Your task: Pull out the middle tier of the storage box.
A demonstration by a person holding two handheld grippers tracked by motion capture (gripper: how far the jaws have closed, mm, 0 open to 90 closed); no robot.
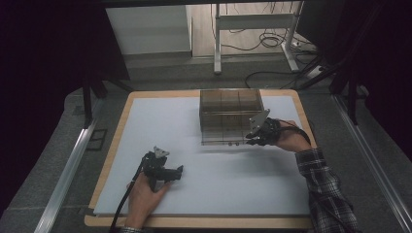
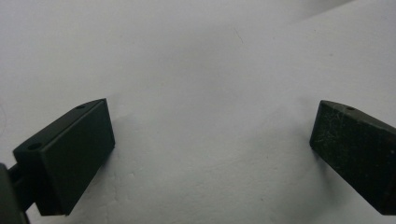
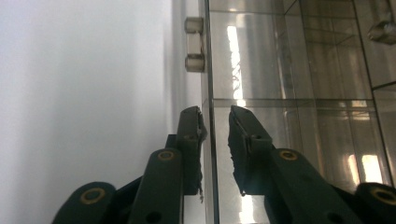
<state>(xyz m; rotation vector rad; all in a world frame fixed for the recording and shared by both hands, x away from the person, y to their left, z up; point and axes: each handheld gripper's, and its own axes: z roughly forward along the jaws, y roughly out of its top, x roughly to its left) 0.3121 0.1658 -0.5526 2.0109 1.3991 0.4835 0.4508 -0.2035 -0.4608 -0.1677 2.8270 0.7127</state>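
Note:
A clear, brown-tinted acrylic box (image 1: 228, 114) with inner compartments stands at the far middle of the white sheet (image 1: 165, 121). My right gripper (image 1: 250, 140) is at the box's near right corner, low by the sheet. In the right gripper view its jaws straddle the edge of a thin clear panel (image 3: 208, 65) of the box (image 3: 303, 93); a gap shows beside the right jaw, so my right gripper (image 3: 215, 119) is open. A small clear hinge (image 3: 194, 44) sits farther along that panel. My left gripper (image 1: 179, 172) rests near the front left, wide open over bare sheet (image 2: 212, 135).
The sheet lies on a wooden tabletop (image 1: 119, 128). Metal rails (image 1: 68, 170) run along both sides of the table. Behind the table are a white desk frame (image 1: 217, 43) and loose cables (image 1: 265, 41) on the floor.

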